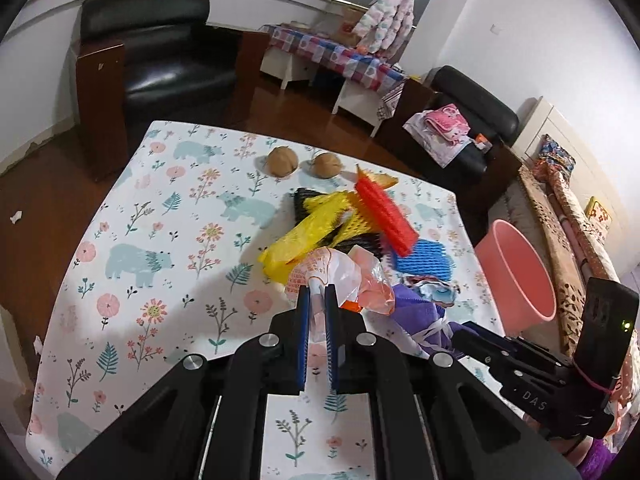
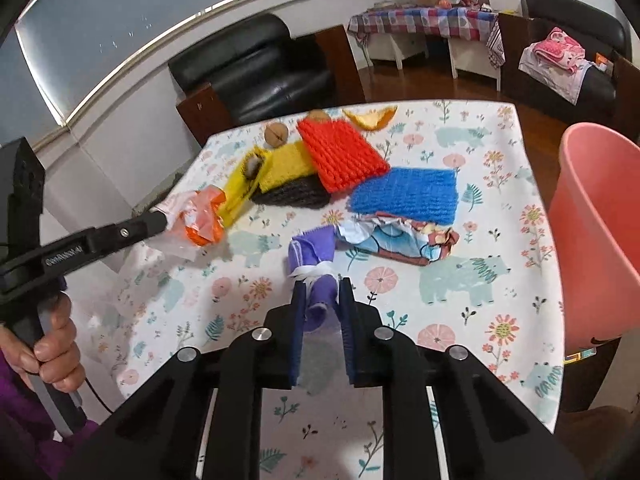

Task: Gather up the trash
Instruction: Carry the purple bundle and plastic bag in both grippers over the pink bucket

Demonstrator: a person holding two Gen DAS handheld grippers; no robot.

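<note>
Both hand-held grippers tilt downward, left [image 1: 316,292] pinching plastic wrapper [image 1: 340,276], right [image 2: 322,286] seemingly clamping purple cloth [image 2: 316,256].

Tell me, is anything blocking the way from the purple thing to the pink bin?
Nothing visible does. The right gripper holds the purple mask, and the pink bin stands open off the table's right edge; the crumpled wrapper lies low.

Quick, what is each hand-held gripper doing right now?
Left hand-held gripper: closed on the crumpled plastic wrapper.
Right hand-held gripper: closed on the purple foam sleeve.
</note>
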